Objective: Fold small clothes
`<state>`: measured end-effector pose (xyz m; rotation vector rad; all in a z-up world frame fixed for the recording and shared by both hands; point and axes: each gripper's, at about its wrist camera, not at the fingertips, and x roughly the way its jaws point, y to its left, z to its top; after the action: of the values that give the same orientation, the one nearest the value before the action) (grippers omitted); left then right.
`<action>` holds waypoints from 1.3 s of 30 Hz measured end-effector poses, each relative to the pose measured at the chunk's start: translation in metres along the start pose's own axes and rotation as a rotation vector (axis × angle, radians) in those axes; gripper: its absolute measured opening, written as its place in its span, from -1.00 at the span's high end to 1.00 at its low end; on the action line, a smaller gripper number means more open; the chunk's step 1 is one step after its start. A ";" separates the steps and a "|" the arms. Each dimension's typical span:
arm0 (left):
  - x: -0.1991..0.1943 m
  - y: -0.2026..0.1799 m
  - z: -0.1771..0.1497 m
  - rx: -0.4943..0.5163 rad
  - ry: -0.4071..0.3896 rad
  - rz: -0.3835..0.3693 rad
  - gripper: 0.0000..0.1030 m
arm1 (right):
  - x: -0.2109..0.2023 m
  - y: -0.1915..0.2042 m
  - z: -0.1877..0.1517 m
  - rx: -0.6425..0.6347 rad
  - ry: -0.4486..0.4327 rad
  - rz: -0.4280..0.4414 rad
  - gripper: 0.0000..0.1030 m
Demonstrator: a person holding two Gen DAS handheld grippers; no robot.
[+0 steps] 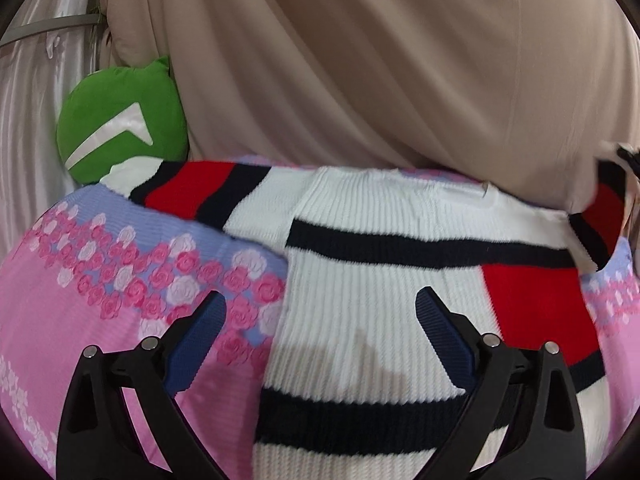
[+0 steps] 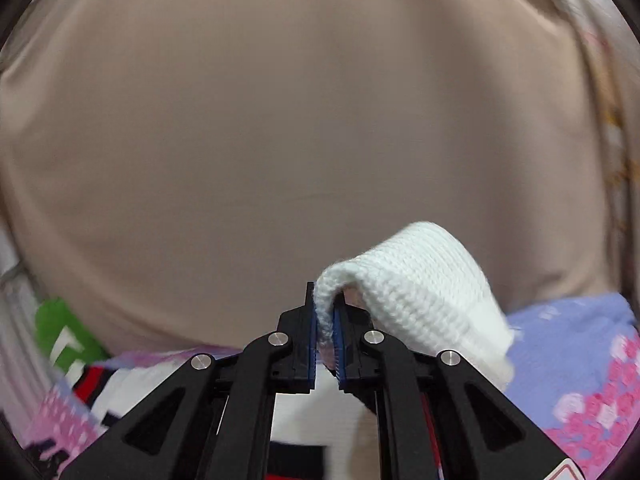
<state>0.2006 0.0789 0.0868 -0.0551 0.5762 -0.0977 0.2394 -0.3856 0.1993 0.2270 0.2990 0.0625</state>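
A: What lies under you?
B: A pink floral bedspread; the striped sweater is spread across it. Beige drapery stands at twelve o'clock, a green cushion at ten.
A: Your grippers?
B: Your left gripper gapes empty; your right gripper pinches the sweater's white cuff.

ribbed knit sweater (matt), quilted bedspread

White ribbed knit sweater with navy and red stripes: right sleeve blurred at 3 o'clock, hem cut off at 6 o'clock. Green plush cushion partly hidden behind beige draped fabric.
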 end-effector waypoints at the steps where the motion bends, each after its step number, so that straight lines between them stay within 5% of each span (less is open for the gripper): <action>1: 0.000 -0.002 0.004 -0.007 -0.011 -0.011 -0.82 | 0.014 0.038 -0.007 -0.057 0.037 0.073 0.83; 4: 0.007 -0.007 0.013 -0.022 -0.004 -0.046 -0.82 | 0.072 0.137 -0.056 -0.200 0.208 0.238 0.74; 5: 0.013 -0.008 0.016 -0.030 0.009 -0.056 -0.84 | 0.098 0.160 -0.081 -0.236 0.288 0.266 0.52; 6: 0.020 -0.008 0.018 -0.035 0.025 -0.064 -0.84 | 0.113 0.181 -0.110 -0.273 0.356 0.270 0.36; 8: 0.035 -0.006 0.019 -0.059 0.073 -0.079 -0.84 | 0.128 0.192 -0.145 -0.318 0.418 0.267 0.36; 12: 0.065 0.002 0.019 -0.082 0.145 -0.122 -0.84 | 0.105 0.155 -0.151 -0.253 0.412 0.223 0.24; 15: 0.089 0.006 0.021 -0.102 0.183 -0.111 -0.84 | 0.084 0.092 -0.142 -0.195 0.360 0.083 -0.05; 18: 0.112 0.006 0.026 -0.132 0.212 -0.123 -0.84 | 0.076 0.027 -0.116 -0.064 0.354 -0.036 -0.11; 24: 0.156 -0.006 0.040 -0.163 0.248 -0.134 -0.82 | 0.115 -0.020 -0.114 0.086 0.435 -0.088 -0.21; 26: 0.167 -0.009 0.043 -0.192 0.267 -0.145 -0.64 | 0.138 -0.022 -0.123 0.082 0.495 -0.106 -0.26; 28: 0.177 -0.010 0.045 -0.217 0.284 -0.166 -0.27 | 0.156 -0.016 -0.131 0.052 0.540 -0.150 -0.23; 29: 0.180 -0.011 0.046 -0.227 0.286 -0.175 0.03 | 0.160 -0.010 -0.134 0.020 0.525 -0.171 0.05; 30: 0.181 -0.012 0.049 -0.230 0.274 -0.181 0.39 | 0.158 -0.006 -0.130 0.000 0.503 -0.181 0.62; 31: 0.180 -0.012 0.052 -0.224 0.259 -0.182 0.56 | 0.149 -0.007 -0.121 0.026 0.460 -0.142 0.84; 32: 0.175 -0.014 0.058 -0.213 0.223 -0.184 0.78 | 0.136 -0.011 -0.113 0.077 0.399 -0.096 0.83; 35: 0.161 -0.019 0.069 -0.195 0.141 -0.195 0.78 | 0.104 -0.038 -0.100 0.154 0.263 -0.084 0.84; 39: 0.183 -0.039 0.056 -0.132 0.204 -0.160 0.78 | 0.136 -0.086 -0.138 0.204 0.469 -0.209 0.79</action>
<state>0.3807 0.0214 0.0376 -0.2215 0.7811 -0.2230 0.3297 -0.4273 0.0120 0.3822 0.7963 -0.1251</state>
